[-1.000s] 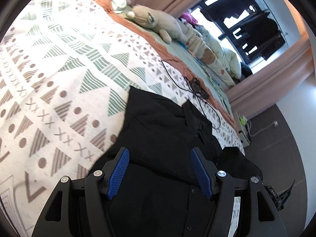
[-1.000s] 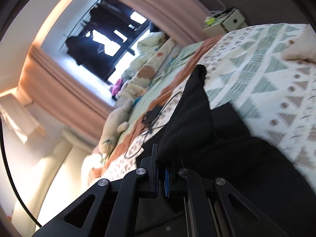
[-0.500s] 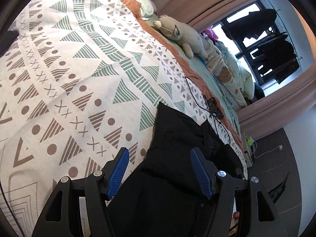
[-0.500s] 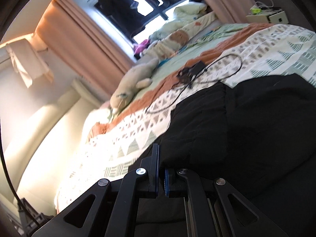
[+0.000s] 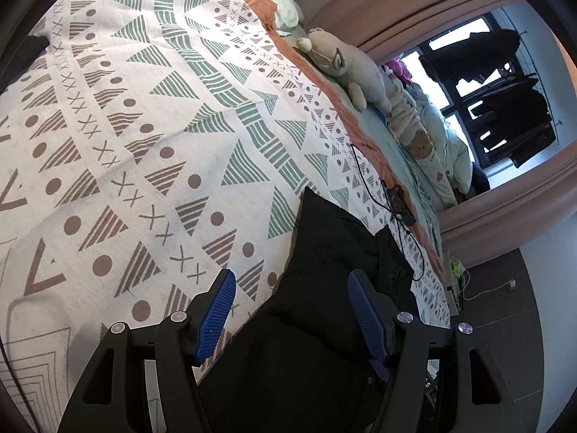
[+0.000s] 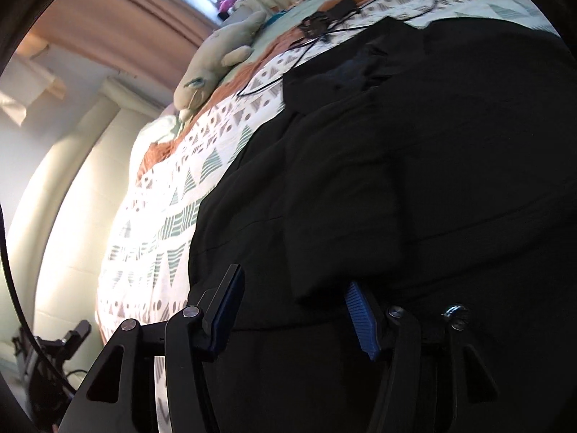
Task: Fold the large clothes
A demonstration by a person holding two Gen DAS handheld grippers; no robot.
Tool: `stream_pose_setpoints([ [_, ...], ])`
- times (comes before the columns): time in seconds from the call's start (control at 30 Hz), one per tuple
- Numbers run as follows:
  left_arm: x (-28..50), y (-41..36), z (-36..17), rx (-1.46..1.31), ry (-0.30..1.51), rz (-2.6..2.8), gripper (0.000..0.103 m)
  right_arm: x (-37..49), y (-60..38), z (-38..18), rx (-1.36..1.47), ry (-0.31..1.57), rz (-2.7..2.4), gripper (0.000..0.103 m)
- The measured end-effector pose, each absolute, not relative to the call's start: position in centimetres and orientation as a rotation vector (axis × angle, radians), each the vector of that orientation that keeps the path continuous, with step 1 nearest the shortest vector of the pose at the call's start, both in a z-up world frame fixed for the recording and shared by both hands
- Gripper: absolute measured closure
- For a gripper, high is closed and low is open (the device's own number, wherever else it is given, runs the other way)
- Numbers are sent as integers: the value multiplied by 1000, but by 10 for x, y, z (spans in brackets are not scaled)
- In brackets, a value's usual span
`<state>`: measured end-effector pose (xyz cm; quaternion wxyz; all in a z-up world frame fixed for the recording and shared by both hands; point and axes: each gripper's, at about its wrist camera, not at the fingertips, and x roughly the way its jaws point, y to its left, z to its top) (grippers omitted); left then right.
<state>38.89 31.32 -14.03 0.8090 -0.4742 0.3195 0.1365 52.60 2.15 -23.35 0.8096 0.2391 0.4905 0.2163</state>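
Note:
A large black garment [image 5: 324, 288] lies on the patterned bedspread [image 5: 126, 126], with one part folded over the body. My left gripper [image 5: 292, 281] hovers open above its left edge, nothing between the blue pads [image 5: 216, 310]. In the right wrist view the same black garment [image 6: 414, 162] fills most of the frame. My right gripper [image 6: 294, 285] stands open just above it; a folded flap of cloth lies in front of its fingers, loose from both.
A grey plush toy [image 5: 346, 68] and more soft toys lie along the far side of the bed. A black cable with a small device [image 5: 396, 205] rests on the bedspread just past the garment. Curtains, a window and hung dark clothes [image 5: 505, 83] stand beyond.
The right gripper, shut on a fold of the black garment before, has carried it over the body, laid it down and opened. The left gripper stayed open and drew back leftward.

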Motion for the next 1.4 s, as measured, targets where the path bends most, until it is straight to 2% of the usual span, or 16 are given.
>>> stream_pose_setpoints([
  [0.33,391,312,-143,-1012,689,294,37,546,-6,-235,560,968,363,46],
  [0.4,392,312,-144,-1014,693,293,37,550,-1,-238,560,982,354,51],
  [0.43,392,312,-145,-1011,695,292,37,551,2,-240,576,981,367,62],
  [0.5,392,313,-145,-1009,694,296,37,551,12,-240,582,990,397,71],
  [0.8,387,320,-145,-1012,688,314,37,520,82,-201,493,967,712,71],
  [1.1,387,313,-141,-987,706,349,37,512,60,-194,469,986,633,71],
  [1.13,389,308,-138,-967,715,351,37,511,56,-196,472,990,626,70],
  [1.33,394,274,-110,-843,734,319,37,504,20,-180,451,974,576,41],
  [1.37,393,267,-102,-812,722,317,36,502,12,-175,453,965,566,32],
  [1.4,392,262,-97,-794,712,318,27,499,3,-170,461,953,551,26],
])
